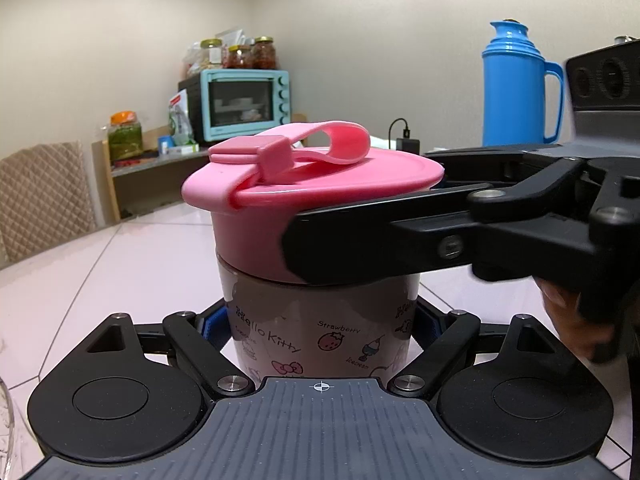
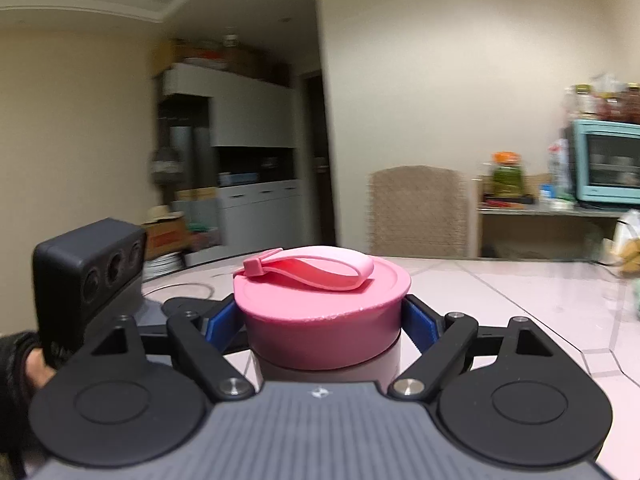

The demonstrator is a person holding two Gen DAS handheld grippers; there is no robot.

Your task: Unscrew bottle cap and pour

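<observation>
1. The left gripper [image 1: 320, 330] has its jaws clamped on the body of the bottle [image 1: 320, 320].
2. The bottle stands upright on the table [image 1: 120, 264], long axis vertical, cap [image 1: 256, 208] on top.
3. The right gripper [image 2: 322, 322] has its jaws clamped on the cap's sides.
4. The cap's strap [image 2: 320, 270] lies flat across it.

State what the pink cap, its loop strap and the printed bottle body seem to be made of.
Pink screw cap: apparently rigid matte plastic, with an even, dull sheen. Pink loop strap: likely silicone or soft plastic, since it bends into a smooth curl. Printed bottle body: glossy with cartoon prints; translucent plastic or glass, unclear which.
</observation>
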